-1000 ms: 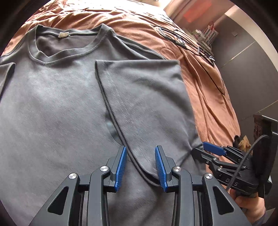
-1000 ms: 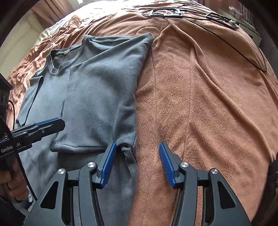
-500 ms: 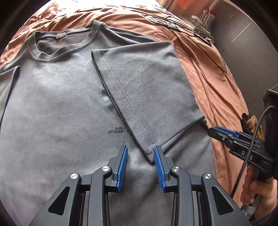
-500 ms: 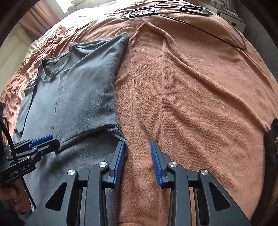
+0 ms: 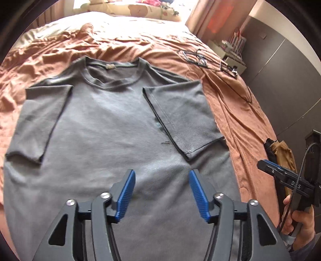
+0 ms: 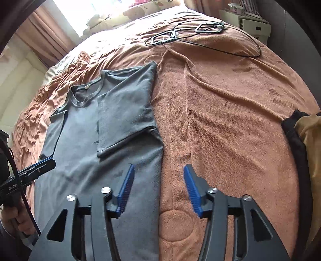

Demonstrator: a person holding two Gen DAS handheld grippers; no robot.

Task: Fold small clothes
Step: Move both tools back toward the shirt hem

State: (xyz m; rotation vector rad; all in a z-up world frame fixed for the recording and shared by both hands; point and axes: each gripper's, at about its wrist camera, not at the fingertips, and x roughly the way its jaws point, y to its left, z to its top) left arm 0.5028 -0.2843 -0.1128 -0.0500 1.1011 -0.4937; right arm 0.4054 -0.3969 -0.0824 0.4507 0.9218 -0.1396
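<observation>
A grey T-shirt (image 5: 104, 128) lies flat, front up, on the orange-brown bed cover (image 5: 236, 112). Both sleeves are folded inward: the left sleeve (image 5: 40, 120) and the right sleeve (image 5: 184, 112). My left gripper (image 5: 161, 192) is open and empty, above the shirt's lower middle. My right gripper (image 6: 157, 189) is open and empty, straddling the shirt's right side edge (image 6: 158, 160). The shirt also shows in the right wrist view (image 6: 112, 124). The right gripper also shows at the right in the left wrist view (image 5: 280, 174), and the left gripper at the left in the right wrist view (image 6: 34, 168).
Black hangers and a cable (image 6: 186, 34) lie at the far end of the bed. A pile of black and mustard clothes (image 6: 303, 140) sits at the bed's right edge. A white nightstand (image 6: 246, 22) stands beyond. Pillows (image 5: 124, 8) lie at the headboard.
Both grippers have pulled back and up from the folded right sleeve, and their jaws have opened wider. The sleeve stays folded on the shirt. More of the bed is in view.
</observation>
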